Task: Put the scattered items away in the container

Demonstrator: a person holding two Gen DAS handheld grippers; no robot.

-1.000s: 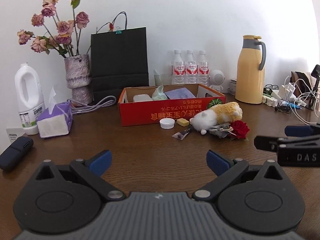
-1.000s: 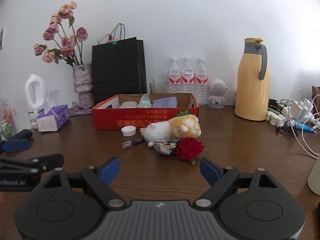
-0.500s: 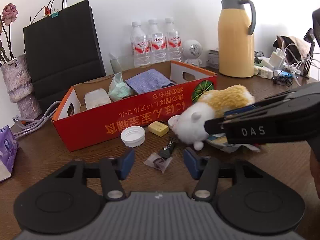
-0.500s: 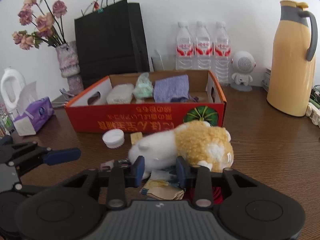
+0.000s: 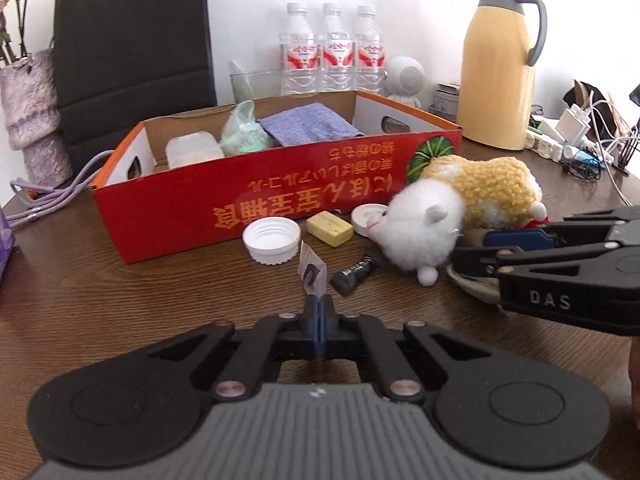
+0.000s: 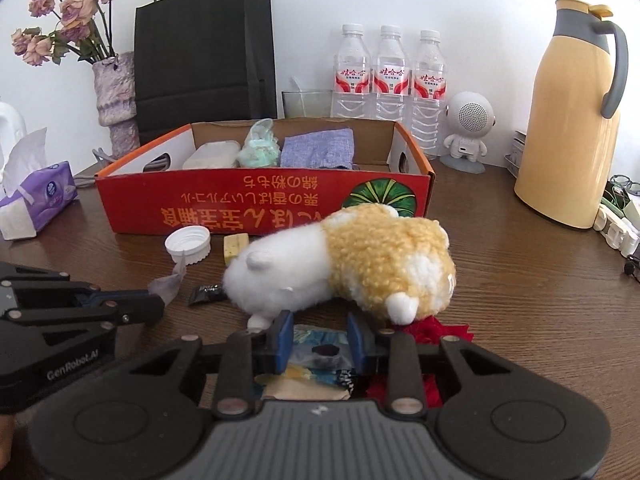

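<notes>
The red cardboard box (image 5: pixel 240 208) (image 6: pixel 256 204) stands on the brown table and holds a cloth, a tub and a green bag. In front of it lie a plush hamster (image 5: pixel 460 216) (image 6: pixel 360 264), a white cap (image 5: pixel 272 238) (image 6: pixel 188 242), a yellow block (image 5: pixel 330 228) (image 6: pixel 234 246) and a black tube (image 5: pixel 356 274) (image 6: pixel 206 294). My left gripper (image 5: pixel 319 308) is shut on a small torn wrapper (image 5: pixel 312 274) (image 6: pixel 168 284). My right gripper (image 6: pixel 320 340) (image 5: pixel 480 256) is shut on a crumpled blue-and-yellow packet (image 6: pixel 316 354) just under the hamster, beside a red rose (image 6: pixel 440 332).
Behind the box stand a black paper bag (image 5: pixel 136 48), three water bottles (image 5: pixel 332 52), a glass, a white round speaker (image 6: pixel 468 132) and a yellow thermos jug (image 5: pixel 500 72). A vase of dried flowers (image 6: pixel 114 92) and a tissue pack (image 6: pixel 40 200) sit left. Chargers and cables (image 5: pixel 576 140) lie right.
Both grippers moved forward and down to the clutter in front of the box. The left jaws closed on the torn wrapper, the right jaws on the crumpled packet.
</notes>
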